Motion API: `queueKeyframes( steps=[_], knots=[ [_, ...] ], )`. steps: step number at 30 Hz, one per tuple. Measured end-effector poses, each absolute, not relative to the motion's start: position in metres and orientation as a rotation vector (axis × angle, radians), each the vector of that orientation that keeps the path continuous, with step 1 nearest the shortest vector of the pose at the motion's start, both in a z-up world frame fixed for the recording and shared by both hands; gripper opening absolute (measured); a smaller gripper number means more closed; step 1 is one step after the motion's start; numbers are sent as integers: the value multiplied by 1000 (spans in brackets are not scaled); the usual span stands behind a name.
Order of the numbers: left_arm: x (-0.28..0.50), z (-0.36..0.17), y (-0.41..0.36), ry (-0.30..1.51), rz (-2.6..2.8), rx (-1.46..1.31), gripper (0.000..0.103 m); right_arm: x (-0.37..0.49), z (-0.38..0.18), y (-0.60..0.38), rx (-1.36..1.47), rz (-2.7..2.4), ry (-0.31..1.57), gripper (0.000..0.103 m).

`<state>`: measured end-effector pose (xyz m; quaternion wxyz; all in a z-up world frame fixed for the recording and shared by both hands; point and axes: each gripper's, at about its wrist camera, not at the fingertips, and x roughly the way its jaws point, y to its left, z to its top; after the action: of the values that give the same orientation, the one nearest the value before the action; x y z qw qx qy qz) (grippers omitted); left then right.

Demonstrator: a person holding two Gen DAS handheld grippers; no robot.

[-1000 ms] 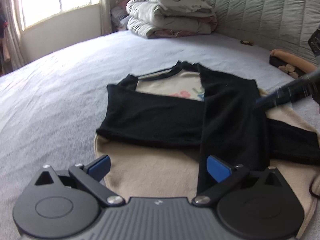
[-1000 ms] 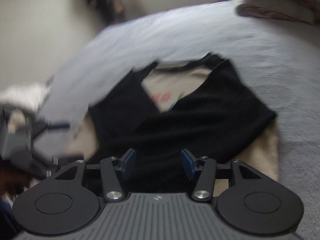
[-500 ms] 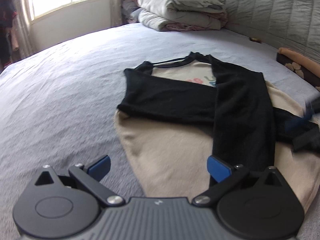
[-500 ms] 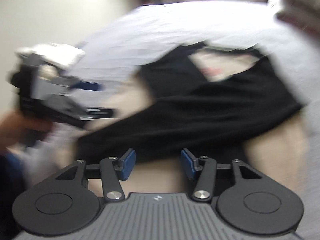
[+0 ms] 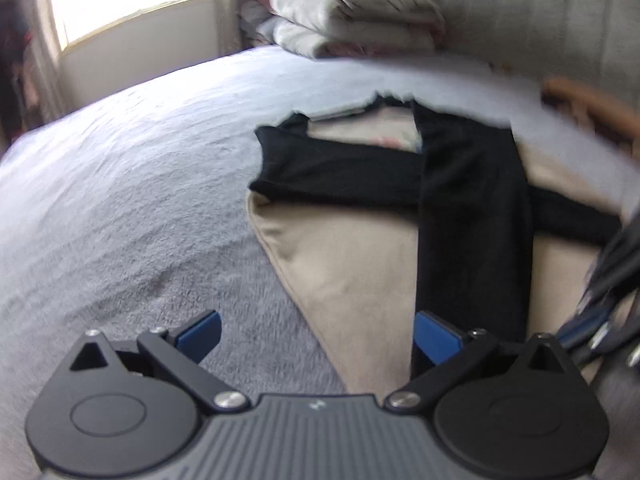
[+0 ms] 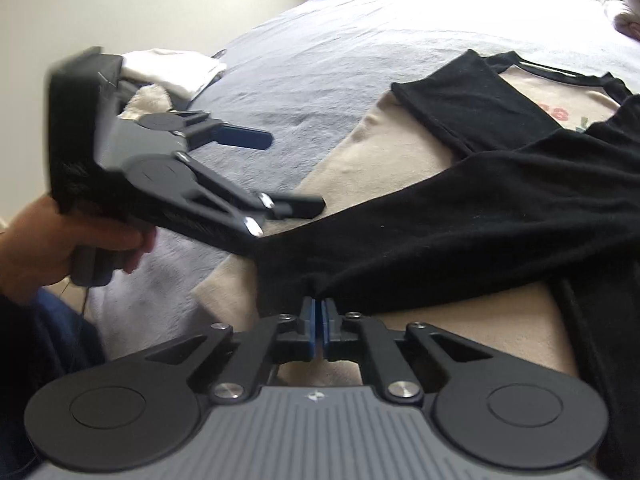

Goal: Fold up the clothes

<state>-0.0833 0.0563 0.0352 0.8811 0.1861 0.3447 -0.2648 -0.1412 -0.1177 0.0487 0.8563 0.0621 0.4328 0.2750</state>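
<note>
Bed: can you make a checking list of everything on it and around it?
Surface: grey-blue bed cover, with a shirt spread on it.
Job's things: beige shirt, black arms folded across its front.
Clutter: stacked pillows at the far end; white cloth near the edge.
Grippers: left gripper open, empty, over the shirt's bottom edge; right gripper has just closed, seemingly pinching the black sleeve at its end.
Cables: nothing seen.
Surroundings: bright window.

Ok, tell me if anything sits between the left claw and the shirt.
Nothing visible does. The left claw is open right at the shirt's beige edge, with only bed beneath. The right claw has just closed on the black sleeve beside it, not across the path.
</note>
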Motion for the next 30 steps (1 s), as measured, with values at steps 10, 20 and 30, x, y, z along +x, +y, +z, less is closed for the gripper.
queueKeyframes(
  steps=[10,20,30],
  knots=[
    [-88,30,52,722,-525,534,103,-144,51,-132,149,617,988,8],
    [-96,38,38,686,-637,521,103,-131,60,-162,220,553,883,35],
    [-100,35,39,697,-596,607,103,-130,61,-149,121,597,868,37]
  ],
)
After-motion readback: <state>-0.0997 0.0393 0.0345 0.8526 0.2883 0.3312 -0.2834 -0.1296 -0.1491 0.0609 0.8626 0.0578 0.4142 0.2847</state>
